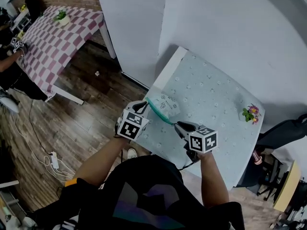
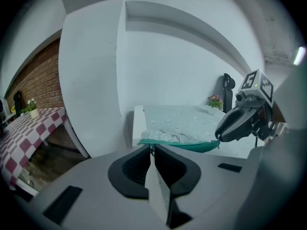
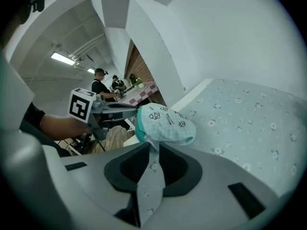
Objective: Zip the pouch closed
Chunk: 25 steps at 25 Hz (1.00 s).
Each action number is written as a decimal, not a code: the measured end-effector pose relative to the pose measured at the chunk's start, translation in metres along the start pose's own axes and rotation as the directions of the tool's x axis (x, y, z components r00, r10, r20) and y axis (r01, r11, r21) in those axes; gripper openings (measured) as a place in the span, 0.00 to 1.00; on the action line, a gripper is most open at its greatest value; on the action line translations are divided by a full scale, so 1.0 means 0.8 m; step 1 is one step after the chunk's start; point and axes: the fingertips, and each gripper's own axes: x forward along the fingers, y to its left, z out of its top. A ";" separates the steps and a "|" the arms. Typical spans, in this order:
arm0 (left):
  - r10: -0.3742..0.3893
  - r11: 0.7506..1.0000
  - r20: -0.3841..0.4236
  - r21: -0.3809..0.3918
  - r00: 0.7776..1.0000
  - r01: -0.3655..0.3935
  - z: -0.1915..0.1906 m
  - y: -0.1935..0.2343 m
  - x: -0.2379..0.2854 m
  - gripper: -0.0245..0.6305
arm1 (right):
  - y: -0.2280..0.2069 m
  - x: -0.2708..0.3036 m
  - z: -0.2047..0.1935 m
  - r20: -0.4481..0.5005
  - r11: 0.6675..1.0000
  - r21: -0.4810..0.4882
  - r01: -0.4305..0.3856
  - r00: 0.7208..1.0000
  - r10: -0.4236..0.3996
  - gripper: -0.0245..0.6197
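Head view: your pouch [image 1: 165, 107] is at centre frame, by the surface's [image 1: 211, 90] left edge, a gripper at each end. Left gripper view: your left gripper [image 2: 152, 147] has its fingers pinched shut on the pouch's teal zip corner. Right gripper view: your right gripper [image 3: 152, 145] has its fingers slightly parted, the pouch's end between them

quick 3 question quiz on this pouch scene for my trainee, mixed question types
1. True or false: the pouch has a red zip edge.
2. The small flower pot stands: A) on the floor, B) on the floral tablecloth, C) on a chair.
3. Which claw is shut on the pouch end nearer the table's bare white edge?

Key: 1 false, the zip edge is teal. 2 B. 3 left claw.
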 end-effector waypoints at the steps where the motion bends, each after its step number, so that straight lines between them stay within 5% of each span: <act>1: -0.002 1.000 0.003 -0.023 1.000 0.002 -0.003 -0.005 -0.005 0.06 | -0.002 0.002 -0.004 0.004 1.000 0.015 0.012 1.000 -0.012 0.15; 7: 0.003 0.996 0.079 -0.088 0.997 0.004 0.003 -0.021 -0.054 0.06 | 0.014 -0.021 0.017 0.087 0.989 -0.045 0.138 0.987 -0.134 0.21; 14: 0.035 0.993 0.234 -0.121 0.972 -0.007 0.073 -0.029 -0.134 0.06 | 0.072 -0.068 0.103 0.303 0.919 -0.214 0.332 0.917 -0.260 0.18; 19: 0.039 0.997 0.348 -0.076 0.937 -0.014 0.116 -0.046 -0.190 0.06 | 0.118 -0.100 0.149 0.447 0.879 -0.243 0.410 0.852 -0.274 0.10; 25: 0.046 0.999 0.409 -0.017 0.912 -0.043 0.124 -0.066 -0.230 0.06 | 0.164 -0.115 0.155 0.528 0.894 -0.222 0.390 0.819 -0.227 0.07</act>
